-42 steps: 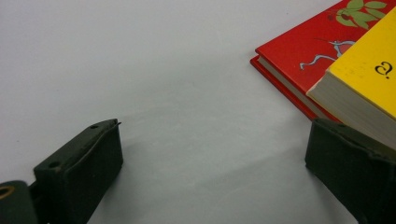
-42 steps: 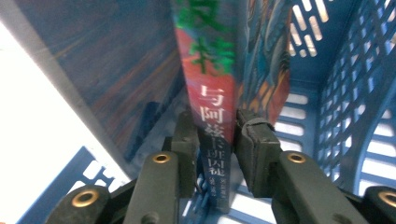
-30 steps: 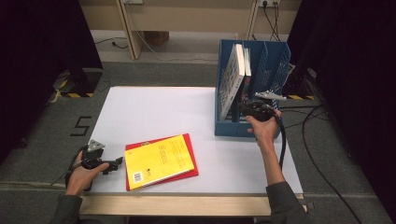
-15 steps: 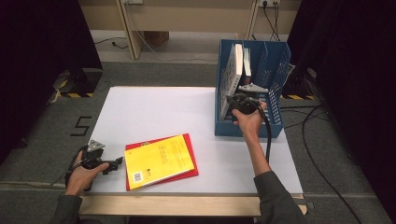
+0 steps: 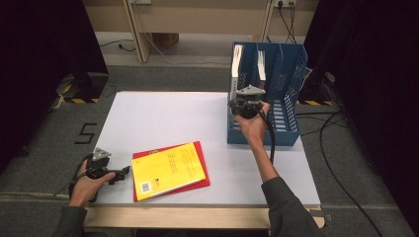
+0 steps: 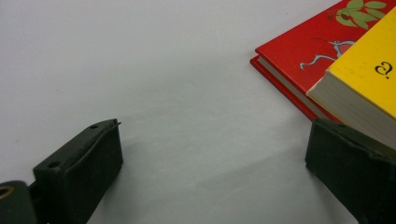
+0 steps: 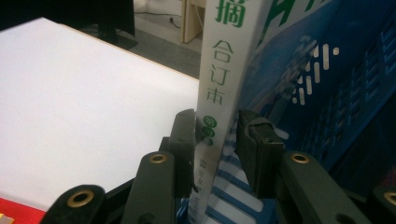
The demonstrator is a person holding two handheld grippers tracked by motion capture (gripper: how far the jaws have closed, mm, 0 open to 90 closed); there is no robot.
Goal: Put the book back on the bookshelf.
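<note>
books into rack, part done
right hand-held gripper [image 7: 217, 140] clamps white book [image 7: 224, 74] in blue rack [image 5: 286, 74]; left hand-held gripper [image 6: 212, 172] open beside yellow book [image 5: 168, 170], red book [image 5: 200, 182] waiting.

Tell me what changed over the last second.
The right gripper slid left along the blue file rack, taking the white book from the middle slot to the left one; its jaws have just been closing on the spine. The left gripper and the yellow book on the red book stayed put.

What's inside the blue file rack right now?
The blue file rack holds two upright books: a white-spined book between the right hand-held gripper's jaws, and another book one slot over. Slot bottoms are hidden.
</note>
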